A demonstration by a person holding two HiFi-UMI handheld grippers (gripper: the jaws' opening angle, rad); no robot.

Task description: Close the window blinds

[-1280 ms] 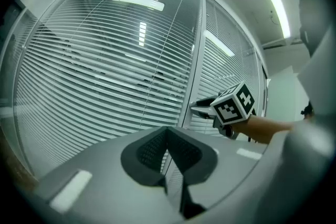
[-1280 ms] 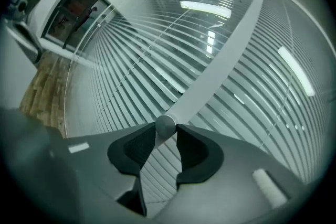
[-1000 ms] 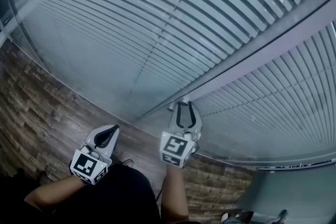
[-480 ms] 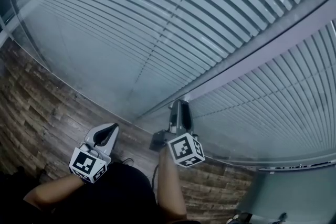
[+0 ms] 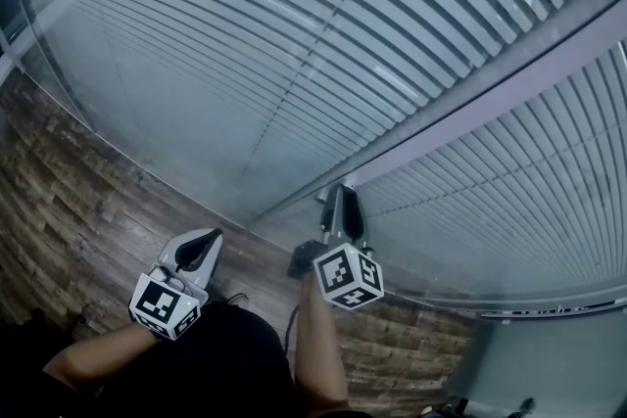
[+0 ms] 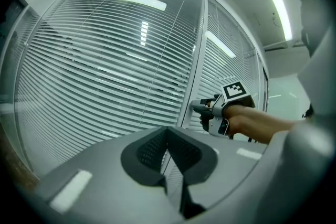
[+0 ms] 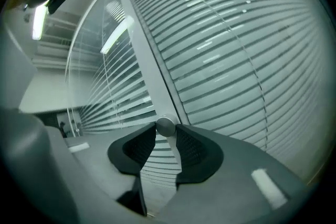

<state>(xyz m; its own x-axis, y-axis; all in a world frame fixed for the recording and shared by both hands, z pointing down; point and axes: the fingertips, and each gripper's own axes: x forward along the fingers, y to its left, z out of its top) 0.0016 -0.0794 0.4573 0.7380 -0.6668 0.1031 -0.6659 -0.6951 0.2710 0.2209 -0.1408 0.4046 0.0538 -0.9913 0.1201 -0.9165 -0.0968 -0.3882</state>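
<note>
Right gripper (image 5: pixel 338 198) up at grey post (image 5: pixel 470 108) between two glass panes; jaws closing on small round knob (image 7: pixel 165 126); knob sits between tips, tips touch its sides; blinds (image 5: pixel 294 34) behind glass, gaps showing between slats; left gripper (image 5: pixel 204 248) low over wood floor (image 5: pixel 69 201), jaws pressed together, nothing in them

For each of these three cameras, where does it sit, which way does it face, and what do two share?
Head view: on the person's head, looking steeply down at window blinds and wood floor; forearms, left hand-held gripper, right hand-held gripper show.
Left gripper view: on the left hand-held gripper, facing the window blinds over shut jaws; right hand-held gripper shows.
Right gripper view: on the right hand-held gripper, facing the frame post; jaws closing on the round knob.
Shared: head and left gripper views both show the right hand-held gripper.
</note>
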